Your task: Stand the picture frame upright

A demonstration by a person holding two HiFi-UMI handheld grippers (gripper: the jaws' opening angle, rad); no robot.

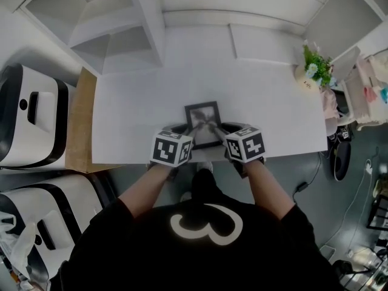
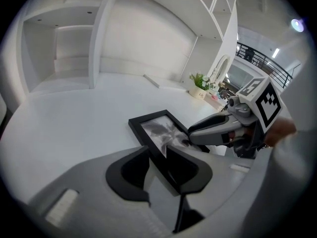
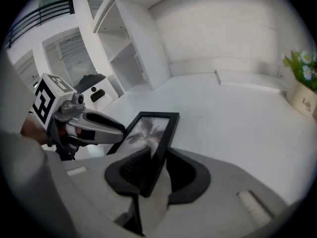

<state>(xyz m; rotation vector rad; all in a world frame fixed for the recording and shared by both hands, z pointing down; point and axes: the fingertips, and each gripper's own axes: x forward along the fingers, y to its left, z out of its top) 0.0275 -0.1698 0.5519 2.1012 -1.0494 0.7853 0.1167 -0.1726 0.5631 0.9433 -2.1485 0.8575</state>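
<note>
A small black picture frame [image 1: 203,119] with a grey print hangs tilted just over the near edge of the white table [image 1: 139,102]. My left gripper [image 1: 189,130] clamps the frame's left rail [image 2: 158,130], which fills the gap between its jaws [image 2: 157,157]. My right gripper [image 1: 219,128] is shut on the right rail [image 3: 161,133], which runs between its jaws [image 3: 157,160]. Each gripper view shows the other gripper across the frame, the right gripper [image 2: 190,137] in one and the left gripper [image 3: 121,128] in the other. The frame's back and any stand are hidden.
A small pot of flowers [image 1: 315,68] stands at the table's far right corner. White shelving [image 1: 115,29] rises at the back left, and a low white board [image 1: 267,41] lies at the back right. Two white and black machines [image 1: 30,114] sit left of the table.
</note>
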